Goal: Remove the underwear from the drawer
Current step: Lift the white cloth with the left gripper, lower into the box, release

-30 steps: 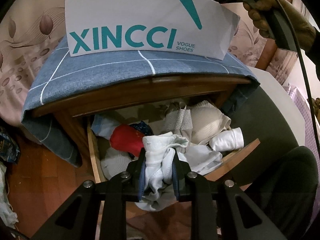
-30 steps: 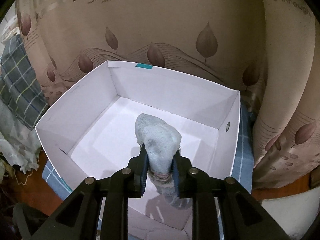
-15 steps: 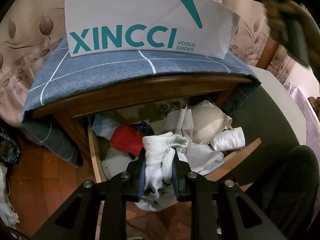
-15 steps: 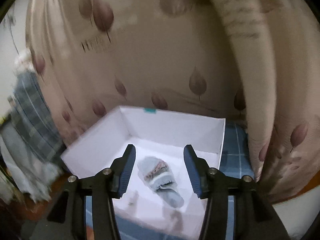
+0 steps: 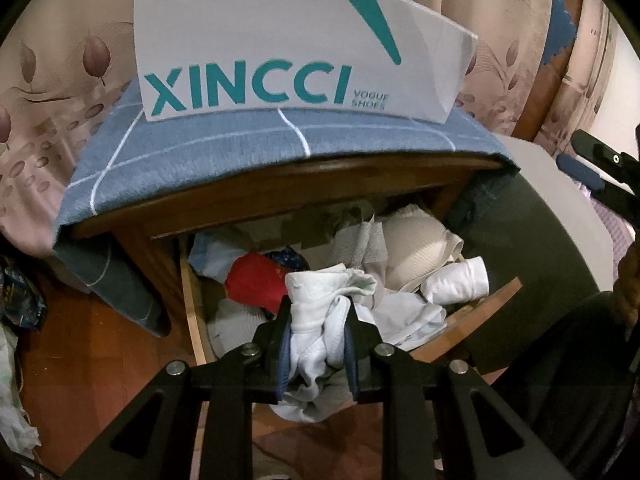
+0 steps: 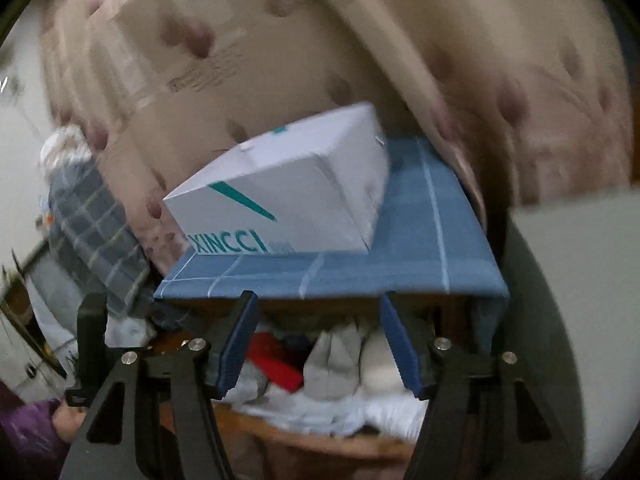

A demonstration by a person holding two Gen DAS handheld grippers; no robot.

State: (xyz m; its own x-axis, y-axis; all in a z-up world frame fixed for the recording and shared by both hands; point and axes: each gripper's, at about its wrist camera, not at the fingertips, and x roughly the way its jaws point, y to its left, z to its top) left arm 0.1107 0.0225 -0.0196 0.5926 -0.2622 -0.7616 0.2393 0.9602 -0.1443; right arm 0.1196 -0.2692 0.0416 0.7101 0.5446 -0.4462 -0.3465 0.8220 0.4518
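Left claw (image 5: 318, 338) is clamped tight on a bunched white pair of underwear (image 5: 320, 304), low centre of the left wrist view, just over the front edge of the open wooden drawer (image 5: 192, 300). In the drawer lie a red garment (image 5: 256, 280), a cream bra (image 5: 416, 248) and a white roll (image 5: 460, 280). Above it, on the blue checked cloth (image 5: 200, 148), stands a white shoebox (image 5: 280, 40) reading "XINCCI VOGUE SHOES" in teal. Right claw (image 6: 320, 344) is spreading its jaws with nothing between them, blurred, low centre of its view, facing that drawer (image 6: 320, 440); "XINCCI" reads on the shoebox (image 6: 304, 200) there too.
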